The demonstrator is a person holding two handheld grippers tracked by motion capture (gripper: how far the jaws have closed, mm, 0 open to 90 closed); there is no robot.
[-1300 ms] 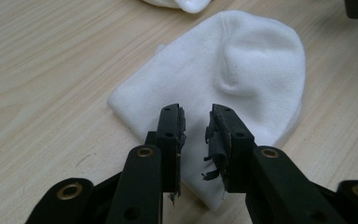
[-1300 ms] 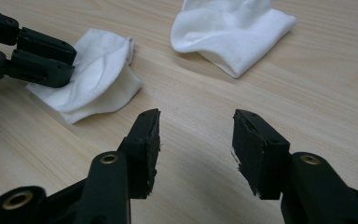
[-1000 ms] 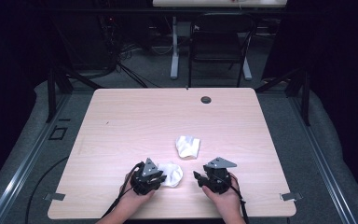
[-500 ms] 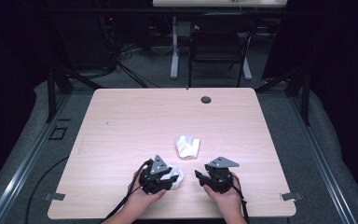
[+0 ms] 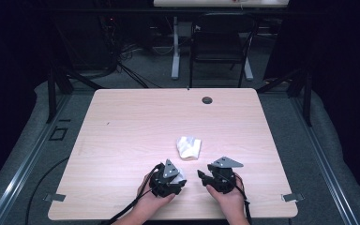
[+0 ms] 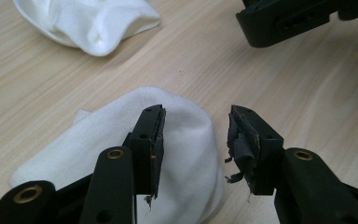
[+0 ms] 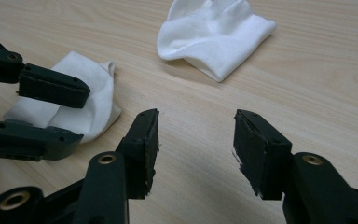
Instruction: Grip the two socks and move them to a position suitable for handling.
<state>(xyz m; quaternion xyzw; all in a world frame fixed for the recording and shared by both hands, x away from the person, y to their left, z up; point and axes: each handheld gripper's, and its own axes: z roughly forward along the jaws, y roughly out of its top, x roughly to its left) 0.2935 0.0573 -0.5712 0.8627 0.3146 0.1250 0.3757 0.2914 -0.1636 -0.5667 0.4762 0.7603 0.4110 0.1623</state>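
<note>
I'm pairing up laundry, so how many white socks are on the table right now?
2. One white fabric sock lies crumpled near the middle of the wooden table. The other white sock lies under the open left gripper. No others visible.

Black chair [image 5: 218, 44] and desk leg [image 5: 175, 49] beyond the table, cables [image 5: 136, 72] on grey floor.

- The table [image 5: 136, 126] fills the middle of the high view.
- The folded sock [image 5: 188, 146] lies right of its centre.
- The flat sock [image 5: 180, 176] lies below it, near the bottom edge, under the left gripper [image 5: 180, 186].
- The right gripper [image 5: 200, 175] sits just right of that sock, on bare wood.
- A small round fitting [image 5: 207, 100] sits near the table's top edge.
- A chair [image 5: 215, 42] stands beyond, top centre.
</note>
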